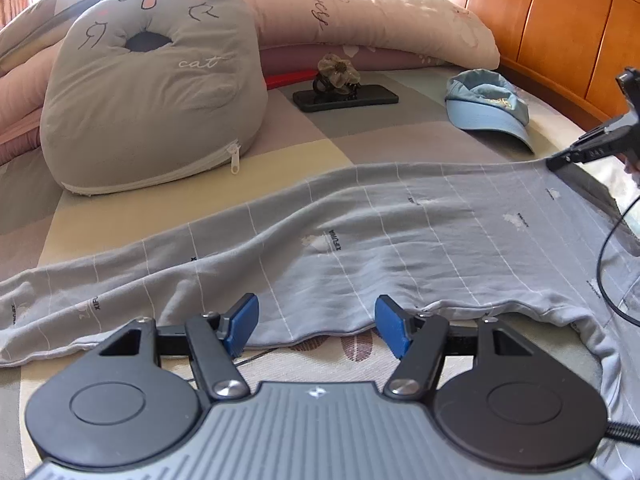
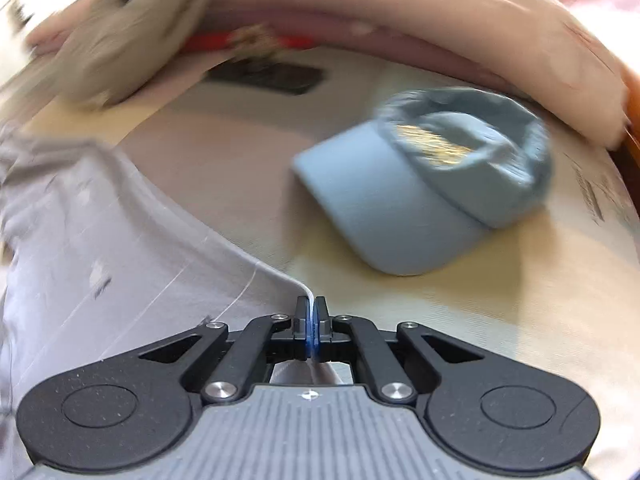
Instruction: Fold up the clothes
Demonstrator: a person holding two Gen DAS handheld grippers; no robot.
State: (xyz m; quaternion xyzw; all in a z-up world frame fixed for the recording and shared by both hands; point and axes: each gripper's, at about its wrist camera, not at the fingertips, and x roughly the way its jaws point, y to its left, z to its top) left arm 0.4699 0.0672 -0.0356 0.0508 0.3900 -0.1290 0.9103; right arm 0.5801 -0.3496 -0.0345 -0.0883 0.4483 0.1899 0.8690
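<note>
A grey-blue garment (image 1: 360, 232) with thin white lines and small prints lies stretched across the bed. My left gripper (image 1: 316, 328) is open, its blue pads (image 1: 244, 322) on either side of the garment's near hem, with nothing pinched. In the left wrist view my right gripper (image 1: 560, 160) grips the garment's far right corner and pulls it taut. The right wrist view is motion-blurred; there my right gripper (image 2: 311, 308) is shut on a thin edge of the garment (image 2: 120, 232), which spreads to the left.
A light blue cap (image 1: 488, 108) (image 2: 424, 184) lies just beyond the garment. A grey cat cushion (image 1: 156, 92), a black phone (image 1: 346, 98) with a hair clip (image 1: 338, 74) on it, and pink pillows (image 1: 380, 16) sit farther back. An orange wooden headboard (image 1: 560, 28) stands at right.
</note>
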